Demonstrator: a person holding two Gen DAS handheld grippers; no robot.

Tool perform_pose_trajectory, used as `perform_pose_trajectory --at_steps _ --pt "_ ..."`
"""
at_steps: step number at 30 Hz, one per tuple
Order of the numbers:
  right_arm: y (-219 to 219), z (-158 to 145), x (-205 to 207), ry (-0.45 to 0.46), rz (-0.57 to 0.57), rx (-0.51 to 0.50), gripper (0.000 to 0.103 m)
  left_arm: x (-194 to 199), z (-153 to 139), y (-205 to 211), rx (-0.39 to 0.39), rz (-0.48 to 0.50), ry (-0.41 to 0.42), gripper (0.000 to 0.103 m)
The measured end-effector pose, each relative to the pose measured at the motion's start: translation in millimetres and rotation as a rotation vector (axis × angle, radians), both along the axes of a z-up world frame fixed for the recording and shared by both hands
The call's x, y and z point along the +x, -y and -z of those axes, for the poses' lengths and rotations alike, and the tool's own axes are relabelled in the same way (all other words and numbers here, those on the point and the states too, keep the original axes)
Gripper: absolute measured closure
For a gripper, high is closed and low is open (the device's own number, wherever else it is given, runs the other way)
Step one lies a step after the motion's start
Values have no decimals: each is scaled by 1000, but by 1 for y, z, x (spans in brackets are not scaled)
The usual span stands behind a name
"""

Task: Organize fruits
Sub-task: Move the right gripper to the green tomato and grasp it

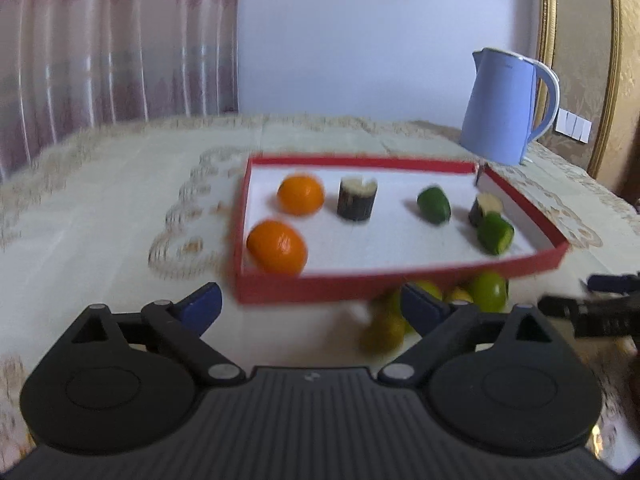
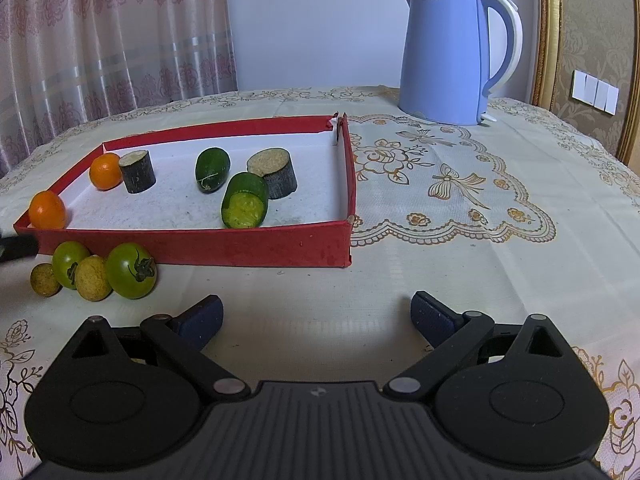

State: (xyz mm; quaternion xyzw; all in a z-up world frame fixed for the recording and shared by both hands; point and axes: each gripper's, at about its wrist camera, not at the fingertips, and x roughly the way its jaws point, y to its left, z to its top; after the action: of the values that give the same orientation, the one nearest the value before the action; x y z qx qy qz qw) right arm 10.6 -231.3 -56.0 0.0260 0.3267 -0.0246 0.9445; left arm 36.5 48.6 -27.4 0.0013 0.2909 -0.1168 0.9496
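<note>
Inside red tray (image 2: 256,246): two oranges (image 2: 105,171), cucumber pieces, sugarcane stubs; tomatoes (image 2: 131,265) and longans at 7 o'clock remain outside. Left hand-held gripper (image 1: 312,304) and right hand-held gripper (image 2: 316,318) both open, empty.

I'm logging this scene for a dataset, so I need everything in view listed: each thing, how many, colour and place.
Shallow cardboard tray: one, red with white lining, on the table.
Round oranges: two, orange, at the tray's left end.
Dark-barked cane stubs: two, blackish with pale cut tops, upright in the tray.
Cut cucumber pieces: two, green, in the tray.
Green tomatoes: two, in front of the tray.
Small round yellowish fruits: two, beside the tomatoes.
Electric kettle: one, light blue, behind the tray.
Embroidered tablecloth: one, cream and gold.
Left gripper: black, blue pads, open, empty.
Right gripper: same, open, empty.
</note>
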Motion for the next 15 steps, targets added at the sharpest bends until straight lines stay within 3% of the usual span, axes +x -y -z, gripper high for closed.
perform_pose_trajectory --at_steps 4,15 --pt "-1 0 0 -1 0 -4 2 -5 10 -10 -22 15 -53 8" --pt "2 0 -1 9 -12 11 2 -6 23 -1 85 4 -56 0"
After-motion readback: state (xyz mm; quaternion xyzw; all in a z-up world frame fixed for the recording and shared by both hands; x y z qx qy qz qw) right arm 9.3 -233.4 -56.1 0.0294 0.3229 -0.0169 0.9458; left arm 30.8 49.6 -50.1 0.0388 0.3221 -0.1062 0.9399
